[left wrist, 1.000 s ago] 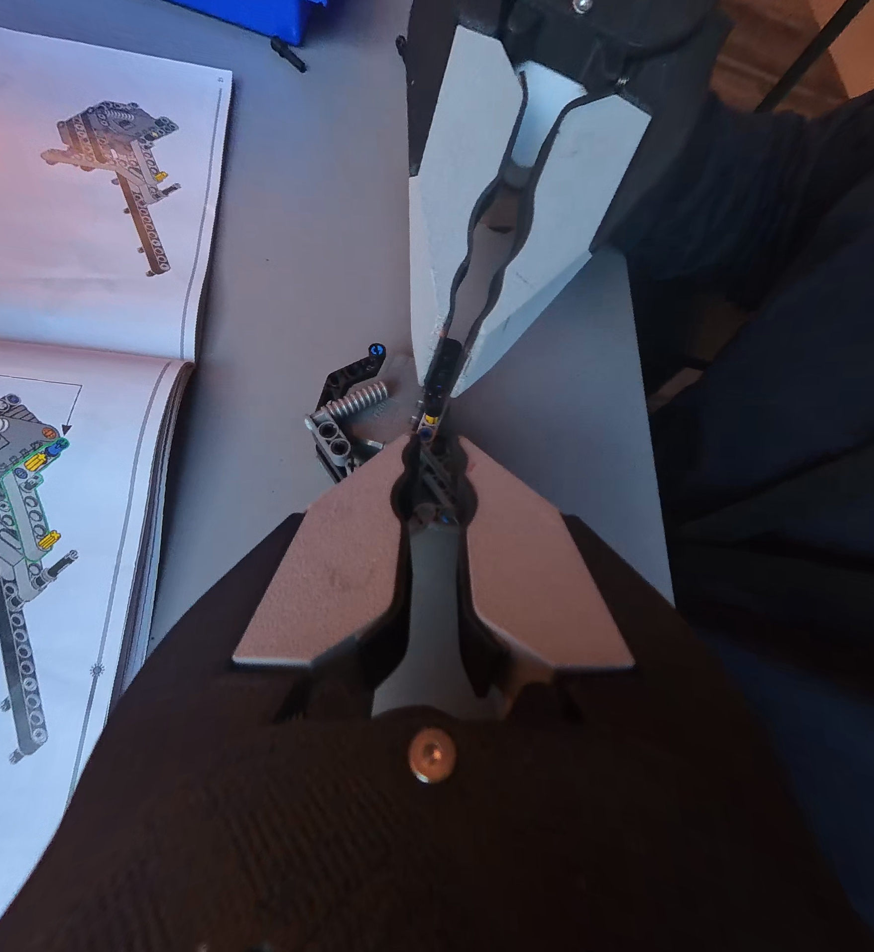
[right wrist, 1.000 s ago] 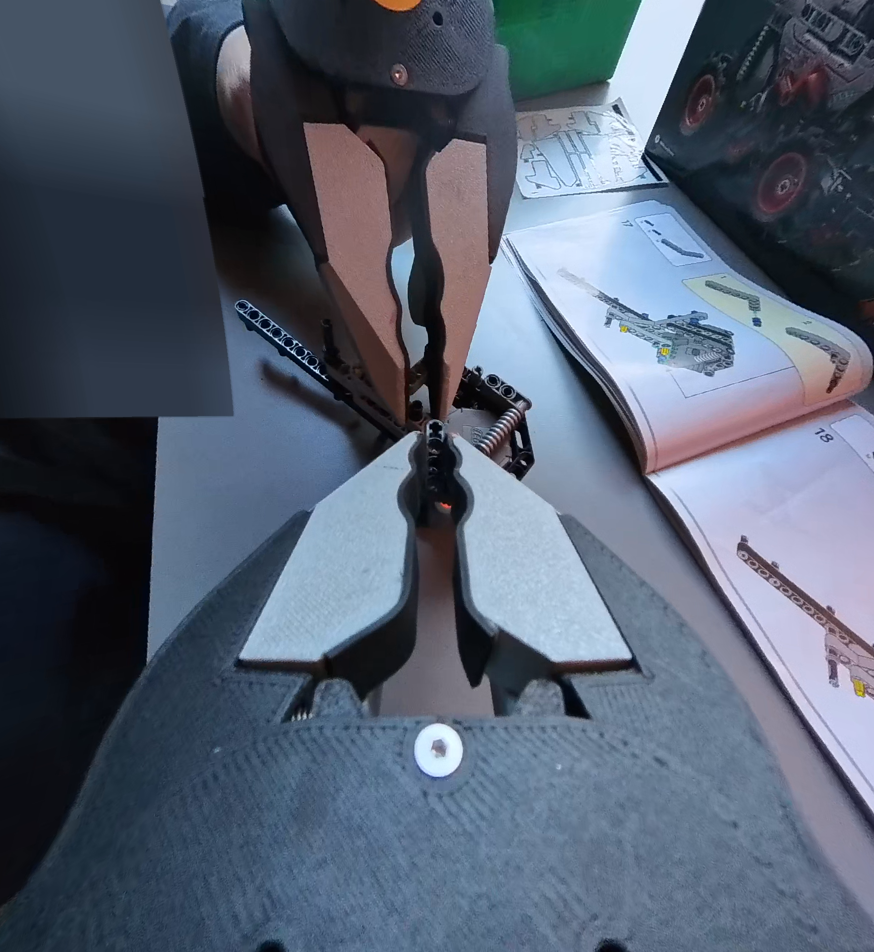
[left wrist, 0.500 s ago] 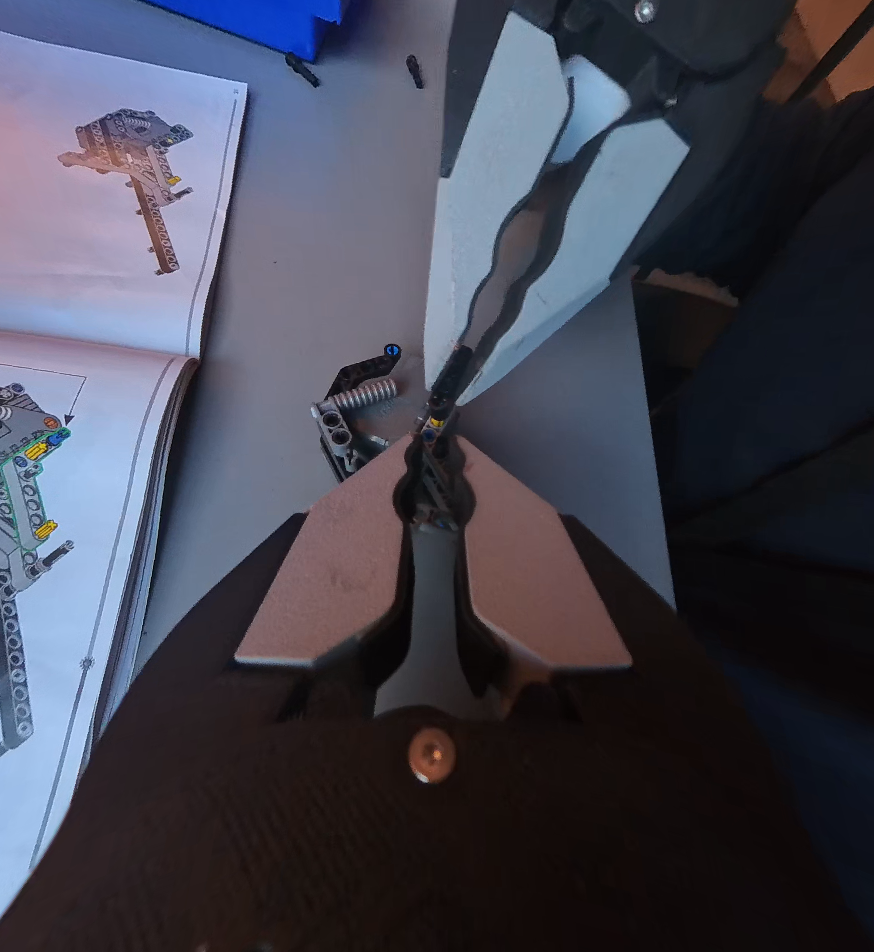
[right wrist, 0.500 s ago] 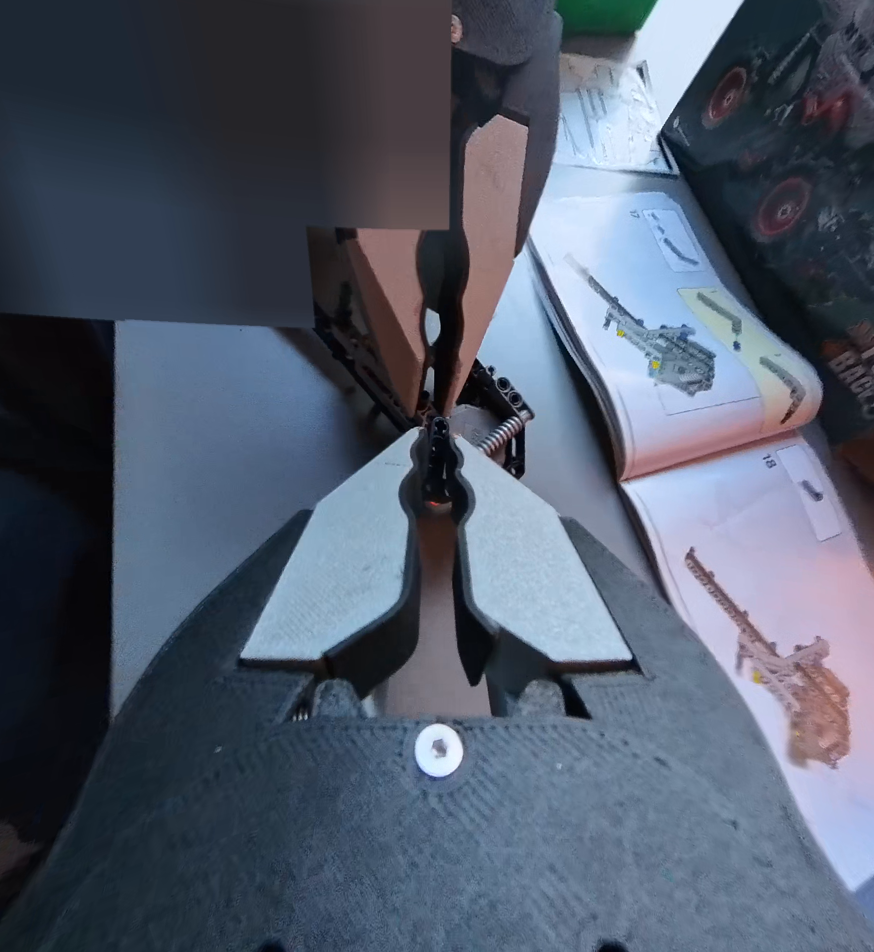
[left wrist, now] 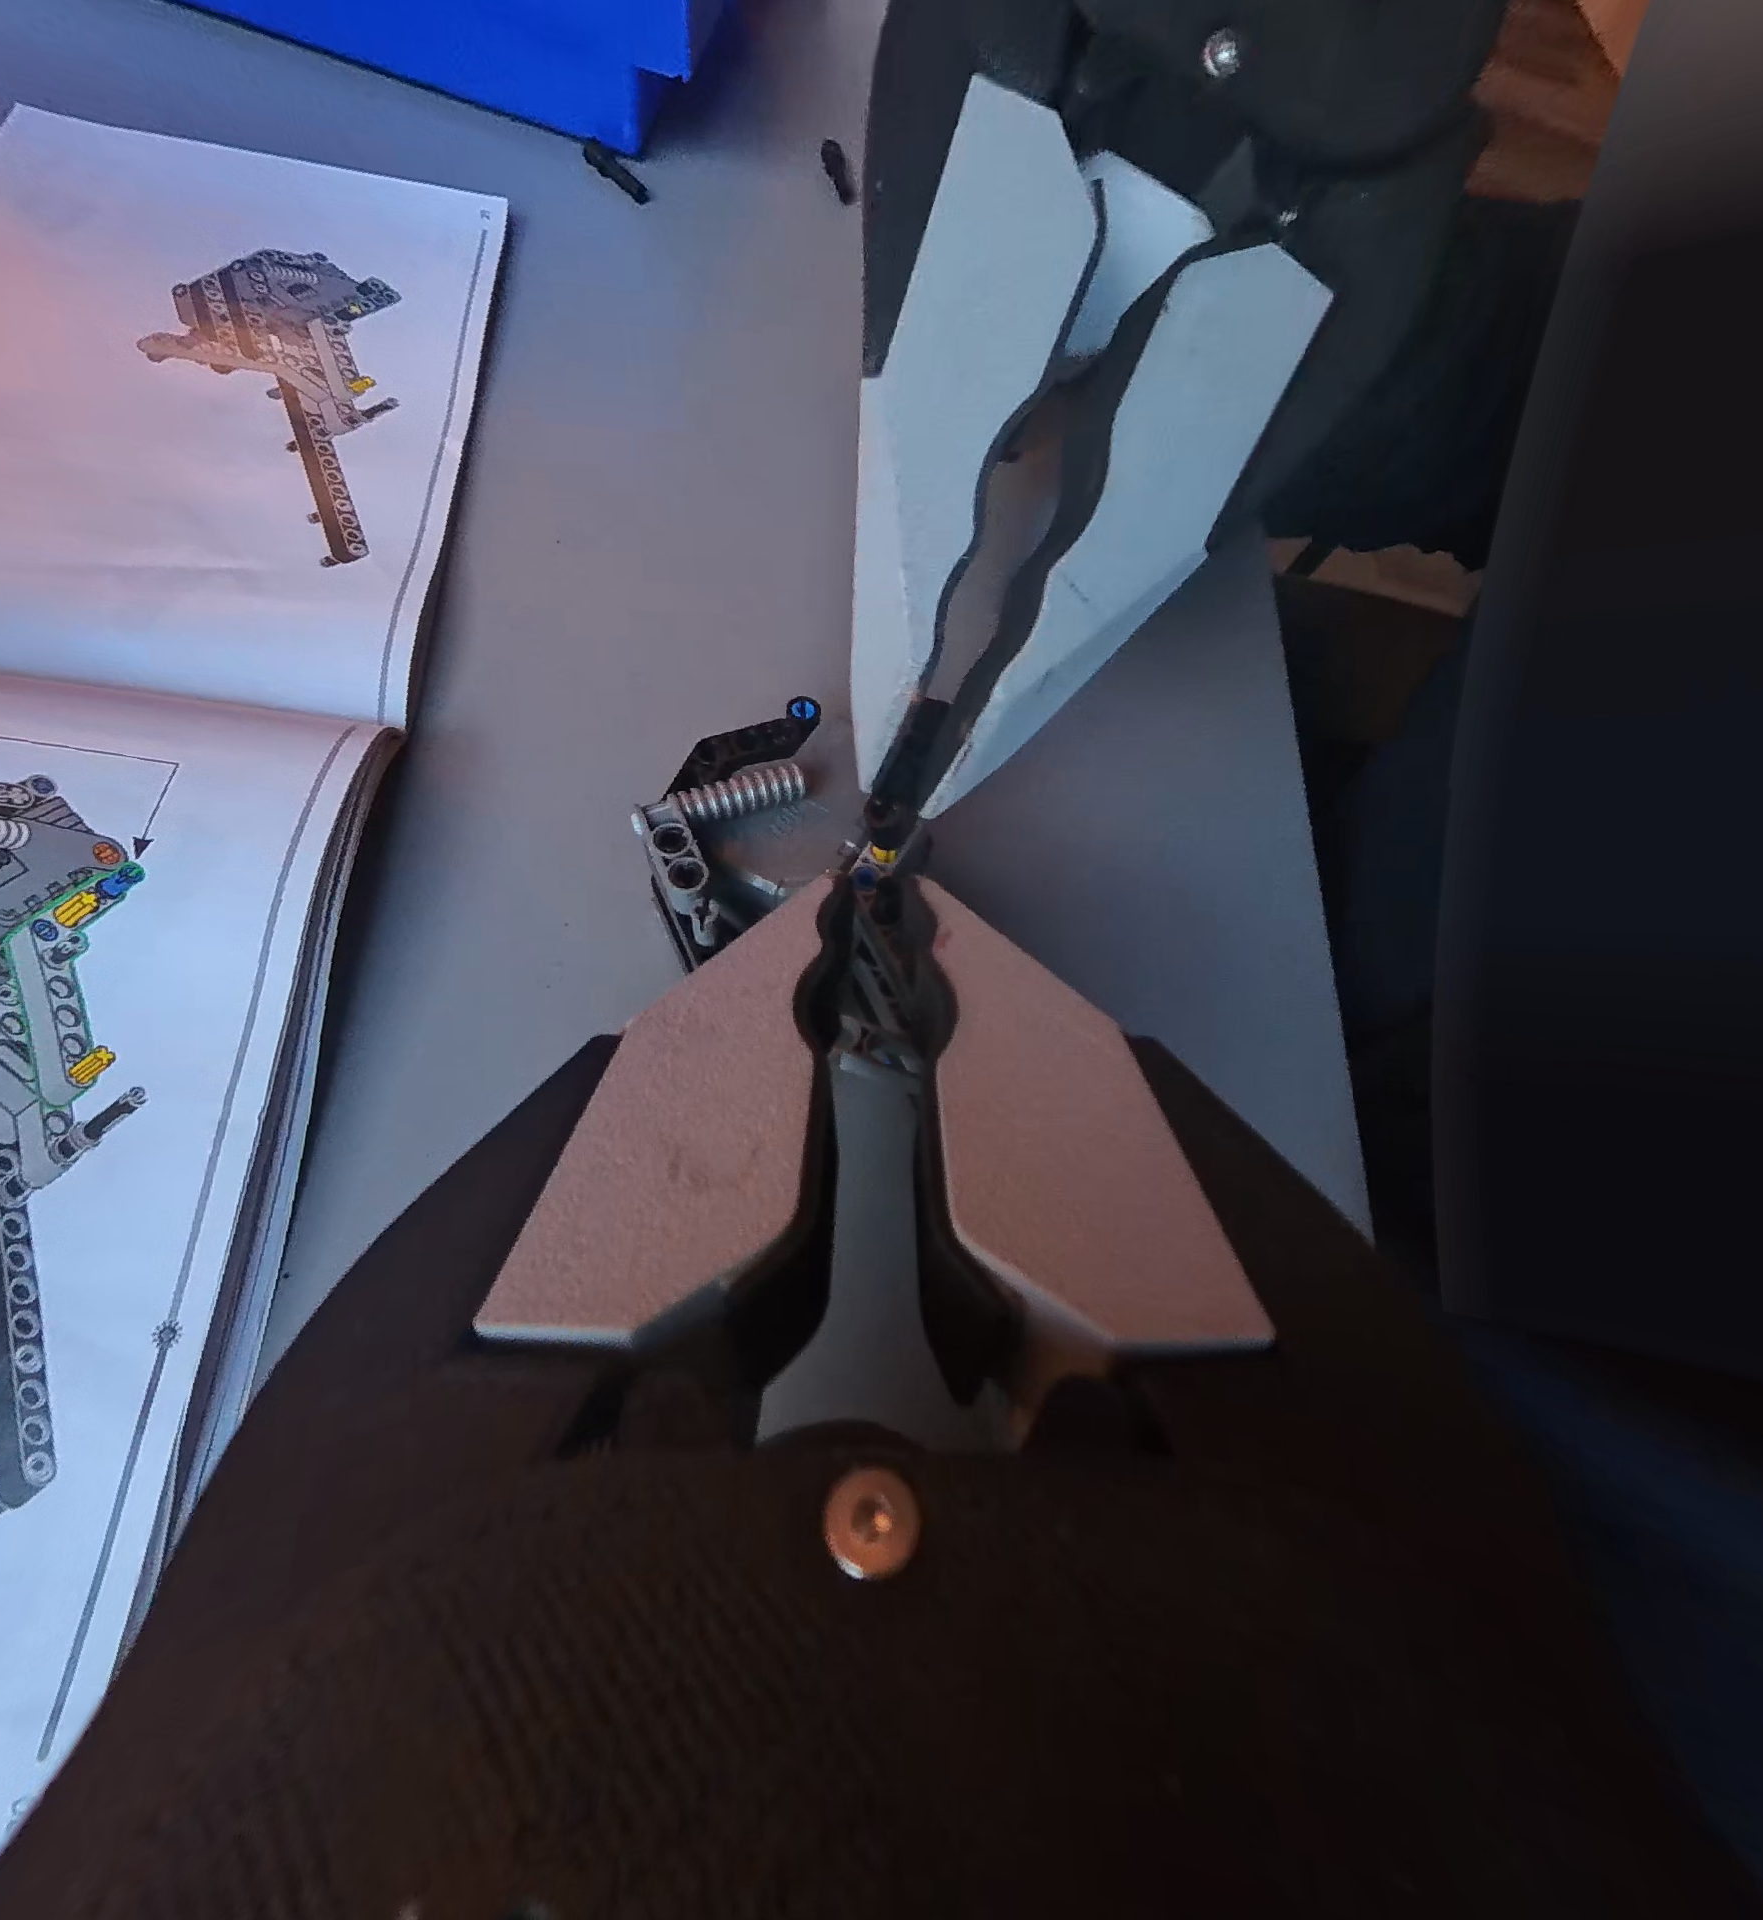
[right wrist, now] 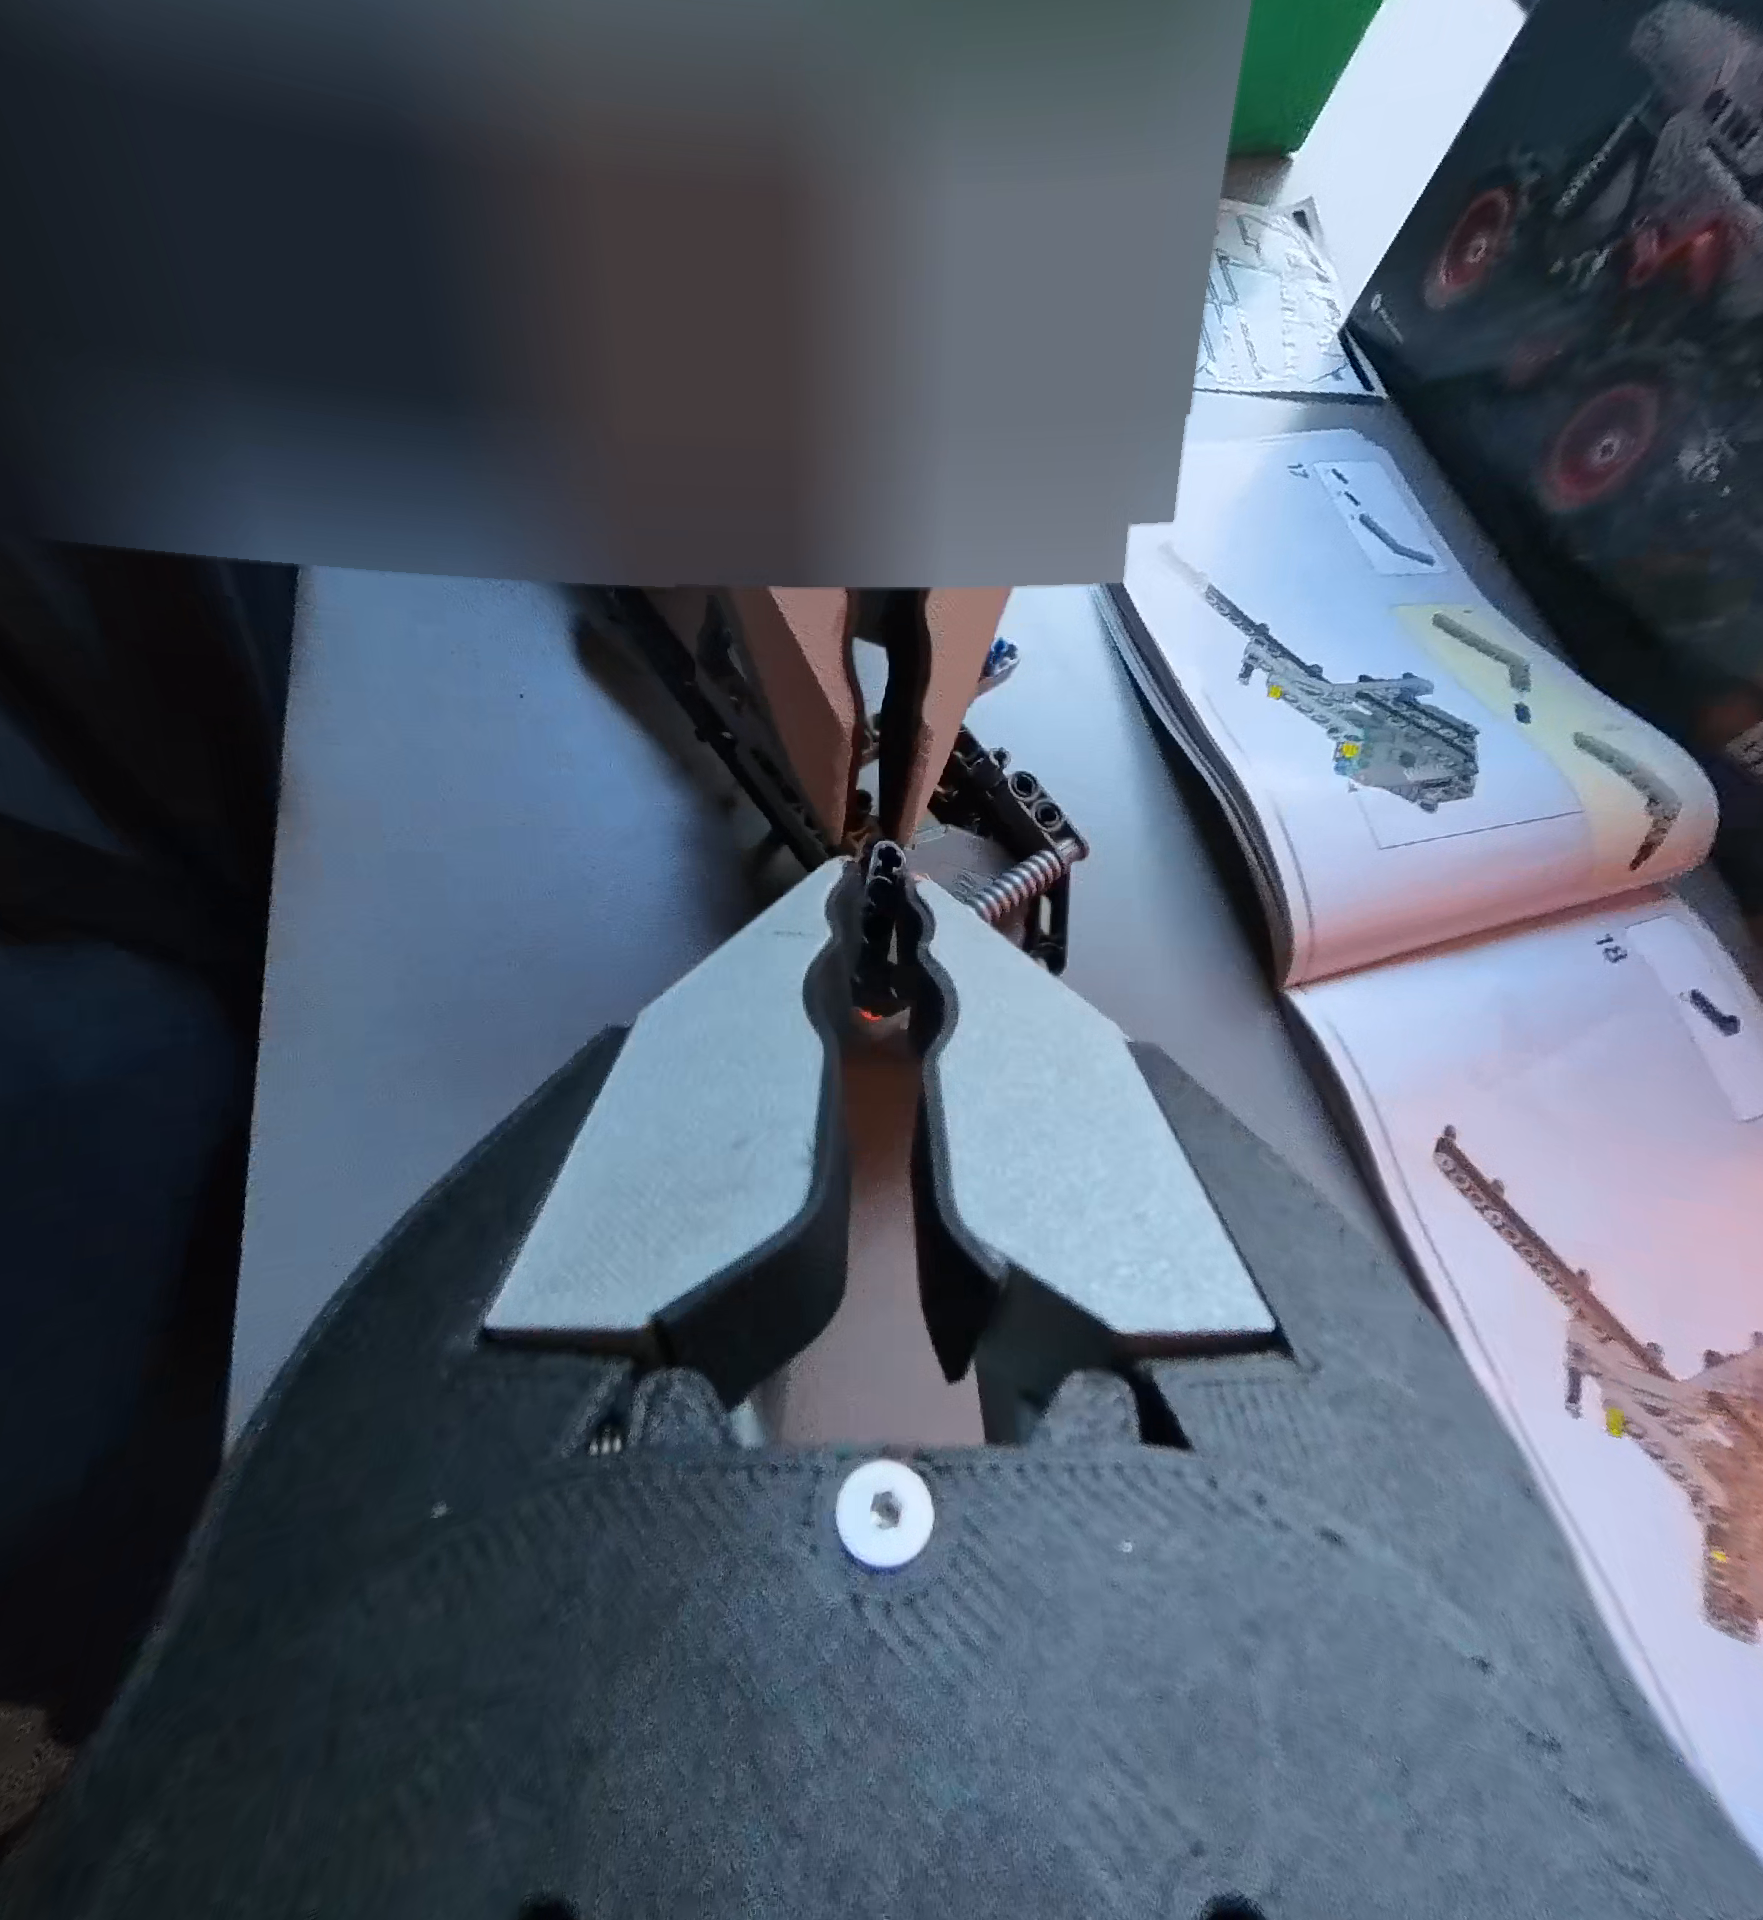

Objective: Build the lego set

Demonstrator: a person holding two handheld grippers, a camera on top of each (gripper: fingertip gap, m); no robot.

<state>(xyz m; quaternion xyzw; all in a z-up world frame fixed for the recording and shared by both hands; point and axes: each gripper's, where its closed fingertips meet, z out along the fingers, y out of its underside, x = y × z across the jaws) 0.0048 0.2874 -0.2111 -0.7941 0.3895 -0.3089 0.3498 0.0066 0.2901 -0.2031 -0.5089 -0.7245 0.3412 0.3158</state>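
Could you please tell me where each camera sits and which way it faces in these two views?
Left wrist view: on the left gripper, looking along its fingers at the lego assembly; right gripper opposite.
Right wrist view: on the right gripper, holding a black piece; left gripper opposite.
Shared: assembly, instruction booklet, grey table.

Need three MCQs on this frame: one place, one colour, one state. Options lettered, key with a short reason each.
1. The open instruction booklet in the left wrist view lies
A) left of the gripper
B) right of it
C) under it

2. The box at the table's far edge in that view is
A) red
B) blue
C) yellow

3. The right gripper is
A) wide open
B) shut on a black lego piece
C) shut on nothing

Key: 1 A, pages fill the left side. 2 B, its wall is blue. 3 B, the piece sits between its closed fingers.
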